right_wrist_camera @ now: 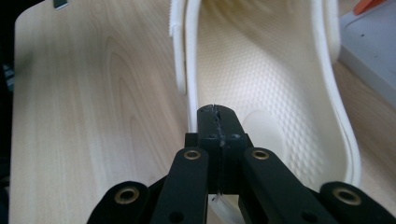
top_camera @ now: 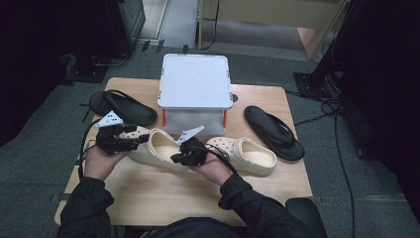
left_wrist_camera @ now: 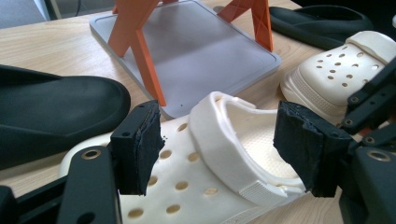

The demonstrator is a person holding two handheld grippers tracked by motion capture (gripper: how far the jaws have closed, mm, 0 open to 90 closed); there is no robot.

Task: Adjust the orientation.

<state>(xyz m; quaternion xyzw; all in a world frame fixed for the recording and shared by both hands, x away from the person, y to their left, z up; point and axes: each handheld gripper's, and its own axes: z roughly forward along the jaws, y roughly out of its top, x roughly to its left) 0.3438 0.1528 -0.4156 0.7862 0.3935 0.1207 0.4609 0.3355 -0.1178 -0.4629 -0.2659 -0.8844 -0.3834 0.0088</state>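
Two grippers work one cream clog (top_camera: 158, 148) lying on the wooden table (top_camera: 148, 193) before the grey shoe rack (top_camera: 194, 82). My right gripper (right_wrist_camera: 217, 114) is pinched on its side rim; my left gripper (left_wrist_camera: 219, 149) gapes around the strap. I'd lift evenly, keeping the rim from slipping

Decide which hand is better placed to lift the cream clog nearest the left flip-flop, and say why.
Likely right: the right tongs are shut on the rim of the cream clog, ready to lift; the left tongs stand open around its toe end, not pressing.
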